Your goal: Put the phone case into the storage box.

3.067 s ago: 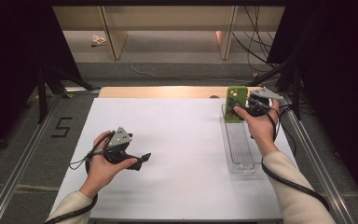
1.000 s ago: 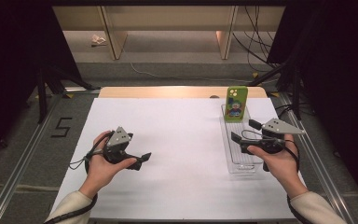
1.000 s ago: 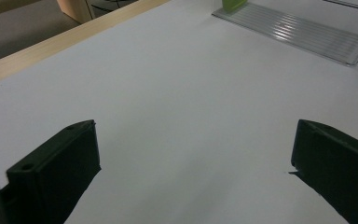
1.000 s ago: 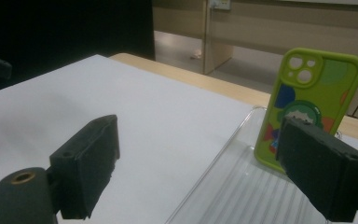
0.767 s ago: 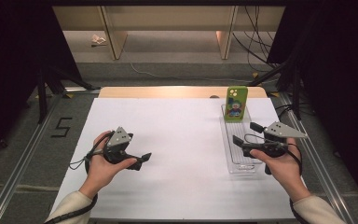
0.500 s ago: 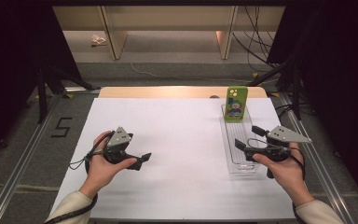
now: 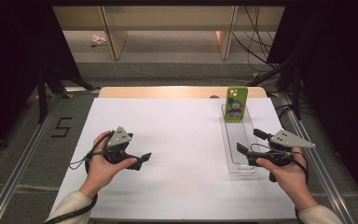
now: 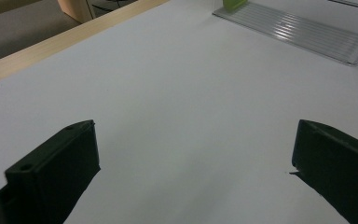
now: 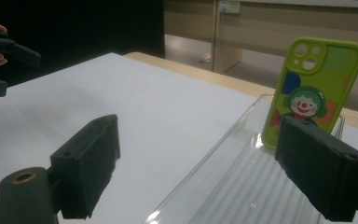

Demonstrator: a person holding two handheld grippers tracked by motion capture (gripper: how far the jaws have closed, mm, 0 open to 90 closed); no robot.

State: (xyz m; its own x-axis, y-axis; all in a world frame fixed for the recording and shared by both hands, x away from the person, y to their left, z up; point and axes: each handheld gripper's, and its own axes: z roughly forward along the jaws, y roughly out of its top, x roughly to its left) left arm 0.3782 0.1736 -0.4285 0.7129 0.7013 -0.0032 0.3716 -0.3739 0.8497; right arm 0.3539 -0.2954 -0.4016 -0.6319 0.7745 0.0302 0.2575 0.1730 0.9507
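The green cartoon-printed phone case (image 7: pixel 236 103) stands upright, probably slotted, at the clear ribbed plastic rack's (image 7: pixel 237 142) far end, straight ahead of the open, empty right gripper (image 7: pixel 250 144); the left gripper (image 7: pixel 142 158), also open, rests well apart.

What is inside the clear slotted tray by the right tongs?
The clear slotted tray holds one thing: a green phone case standing upright in a slot at its far end. The other slots are bare. The case's lower edge sits in the slot, so its seating stays hidden.

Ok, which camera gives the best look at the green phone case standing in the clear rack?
The right gripper view: the green phone case stands close and upright, its clown picture and camera cutouts plain. The high view shows the whole case at the far end of the clear rack, but small. The left gripper view catches just its bottom edge.
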